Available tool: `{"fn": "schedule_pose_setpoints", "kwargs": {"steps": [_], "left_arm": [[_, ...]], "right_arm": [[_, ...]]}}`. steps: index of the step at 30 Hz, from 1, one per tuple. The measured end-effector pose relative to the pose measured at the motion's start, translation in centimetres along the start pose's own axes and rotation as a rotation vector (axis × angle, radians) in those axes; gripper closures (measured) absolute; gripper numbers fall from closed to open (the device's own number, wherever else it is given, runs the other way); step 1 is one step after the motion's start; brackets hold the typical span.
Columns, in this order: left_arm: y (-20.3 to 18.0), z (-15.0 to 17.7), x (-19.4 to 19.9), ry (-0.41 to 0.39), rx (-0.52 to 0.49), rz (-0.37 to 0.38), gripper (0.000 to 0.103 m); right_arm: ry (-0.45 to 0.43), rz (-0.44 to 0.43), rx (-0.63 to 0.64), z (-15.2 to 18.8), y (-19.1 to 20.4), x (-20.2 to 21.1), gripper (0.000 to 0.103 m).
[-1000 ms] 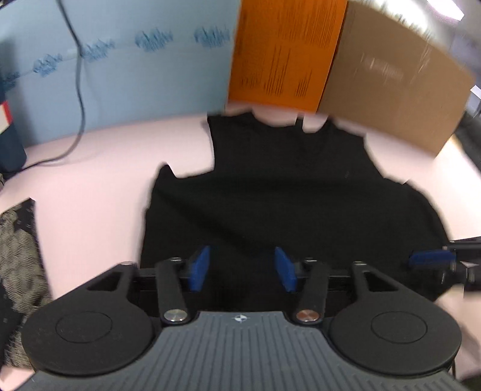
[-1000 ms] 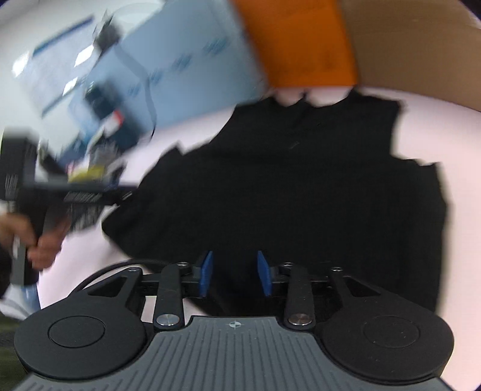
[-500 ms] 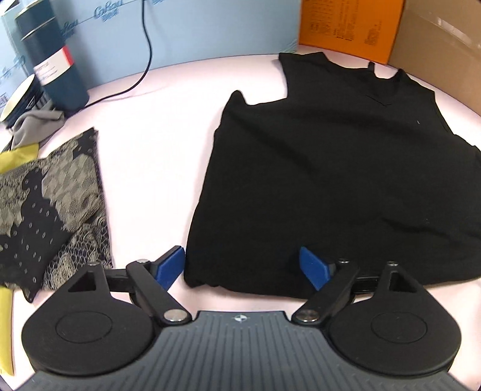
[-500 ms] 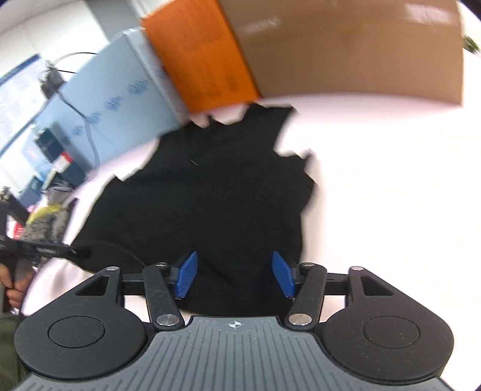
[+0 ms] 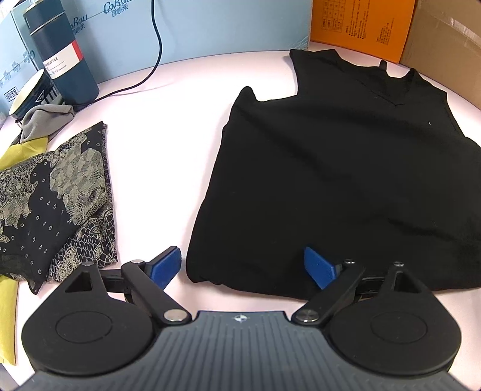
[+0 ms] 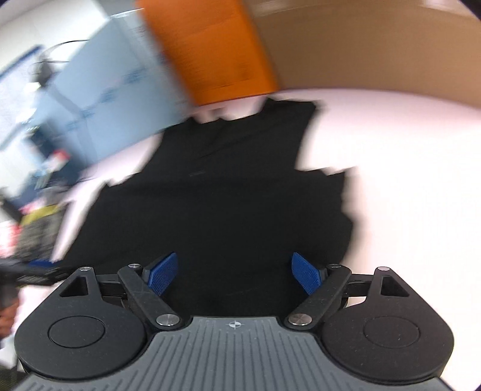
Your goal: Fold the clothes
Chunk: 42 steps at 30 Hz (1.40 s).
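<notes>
A black sleeveless top (image 5: pixel 336 168) lies flat on the pink table (image 5: pixel 168 144), neckline at the far side and hem toward me. My left gripper (image 5: pixel 242 266) is open and empty, its blue pads straddling the top's near left hem corner. In the blurred right wrist view the same top (image 6: pixel 228 192) fills the middle. My right gripper (image 6: pixel 233 272) is open and empty over the near hem. The left gripper also shows in the right wrist view (image 6: pixel 36 270) at the far left, held by a hand.
A folded black-and-tan patterned cloth (image 5: pixel 51 204) lies at the left over a yellow one (image 5: pixel 18 153). A dark bottle (image 5: pixel 60 51), a cup (image 5: pixel 33 93) and a black cable (image 5: pixel 150 66) stand at the back left. Blue (image 5: pixel 210 24), orange (image 5: pixel 360 27) and brown boxes (image 5: pixel 445 48) wall the back.
Both grippers have opened wide from nearly closed. The left view has shifted left to the top's left hem corner. The right gripper is still moving, its view blurred.
</notes>
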State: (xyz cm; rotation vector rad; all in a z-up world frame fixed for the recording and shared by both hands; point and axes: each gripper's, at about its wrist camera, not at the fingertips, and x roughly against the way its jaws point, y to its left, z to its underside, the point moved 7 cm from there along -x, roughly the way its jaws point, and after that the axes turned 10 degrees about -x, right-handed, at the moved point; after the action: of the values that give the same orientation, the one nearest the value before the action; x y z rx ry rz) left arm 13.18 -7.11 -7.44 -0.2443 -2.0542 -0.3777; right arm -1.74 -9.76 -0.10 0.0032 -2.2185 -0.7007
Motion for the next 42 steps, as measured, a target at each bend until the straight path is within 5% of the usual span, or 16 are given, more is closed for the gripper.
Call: {"fn": "schedule_pose_setpoints", "kwargs": {"steps": [6,11,19,25,27,30,34,37,42], "left_arm": [[1.8,-0.9,1.8,0.012,-0.014,-0.028,0.016],[6.4,-5.8,5.1,-0.076,-0.002,-0.097,0.016],[13.4,-20.4,15.1,-0.330,-0.072,-0.206,0.016],[13.9,-28.2,23.1,-0.540,-0.229,-0.246,0.015],[12.6,-28.8,23.3,-0.556,-0.290,-0.182,0.015],[9.7,-27.3,20.7,-0.560,-0.353,0.013,0.019],[5.0,-23.3,12.3,-0.389,-0.429,0.223,0.045],[1.4,-20.6,5.7,-0.257,-0.457,0.329,0.058],[-4.0,-18.8,-1.6,-0.192,-0.413,0.567,0.060]], "right_arm": [[0.037,-0.083,0.011,-1.4,0.2,0.1,0.013],[0.107,-0.019,0.092,-3.1,0.5,-0.3,0.013],[-0.064,-0.007,0.233,-15.3,4.5,4.6,0.013],[-0.096,-0.059,0.391,-24.0,9.3,10.8,0.004],[-0.102,-0.092,0.440,-24.8,10.8,12.0,0.003],[-0.068,-0.137,0.497,-23.4,11.6,11.1,0.003],[0.118,-0.098,0.477,-17.6,8.9,4.6,0.006],[0.209,-0.113,0.372,-13.8,6.4,-0.7,0.006],[0.261,-0.217,0.120,-10.2,4.0,-6.9,0.006]]}}
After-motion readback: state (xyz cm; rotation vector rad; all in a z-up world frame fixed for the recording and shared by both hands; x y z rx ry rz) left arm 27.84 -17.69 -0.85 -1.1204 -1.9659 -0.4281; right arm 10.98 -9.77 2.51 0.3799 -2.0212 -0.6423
